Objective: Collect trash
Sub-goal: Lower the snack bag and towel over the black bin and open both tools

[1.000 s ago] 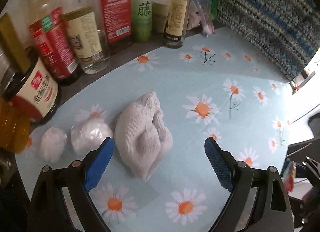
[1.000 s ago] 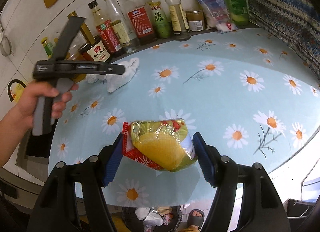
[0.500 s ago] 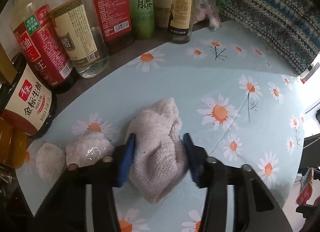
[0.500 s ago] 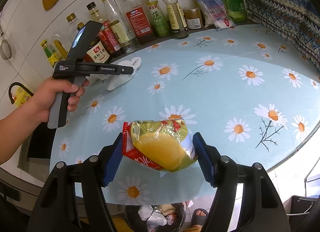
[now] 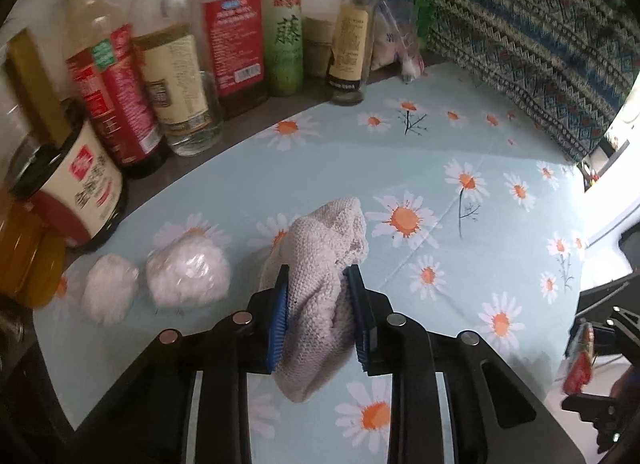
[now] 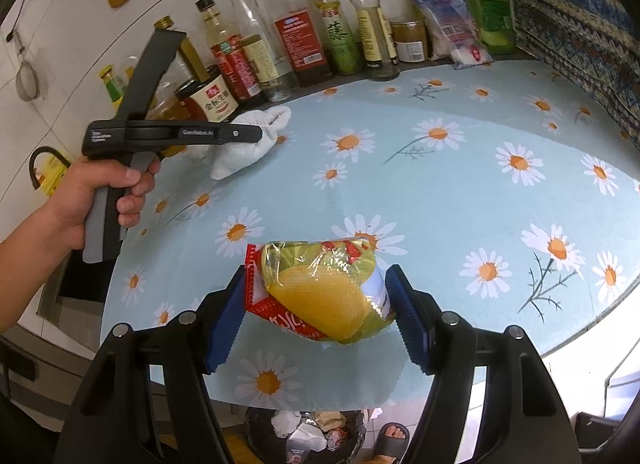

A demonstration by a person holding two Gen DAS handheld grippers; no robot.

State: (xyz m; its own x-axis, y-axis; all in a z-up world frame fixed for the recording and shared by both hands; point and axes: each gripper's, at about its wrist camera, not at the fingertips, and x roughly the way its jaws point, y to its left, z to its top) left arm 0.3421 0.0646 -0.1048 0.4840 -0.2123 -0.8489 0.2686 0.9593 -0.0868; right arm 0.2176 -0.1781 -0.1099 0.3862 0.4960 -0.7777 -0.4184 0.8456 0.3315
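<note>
My left gripper (image 5: 318, 284) is shut on a grey-white knitted cloth (image 5: 328, 232), whose bunched top sticks out past the blue pads and whose tail hangs below them. In the right wrist view a hand (image 6: 80, 192) holds that left gripper (image 6: 256, 132) with the cloth (image 6: 248, 144) near the bottles. My right gripper (image 6: 317, 278) is shut on a crumpled yellow and red snack wrapper (image 6: 316, 300), held over the front of the daisy-print table (image 6: 440, 192).
Two white wads wrapped in plastic (image 5: 188, 276) (image 5: 108, 292) lie left of the cloth. Sauce and oil bottles (image 6: 296, 44) line the back edge, with packets (image 6: 448, 24) at the right end. A bin of trash (image 6: 308, 432) stands on the floor below the table's front edge.
The left gripper's jaws have come together on the knitted cloth, squeezing it narrow. The right gripper and its wrapper have stayed put.
</note>
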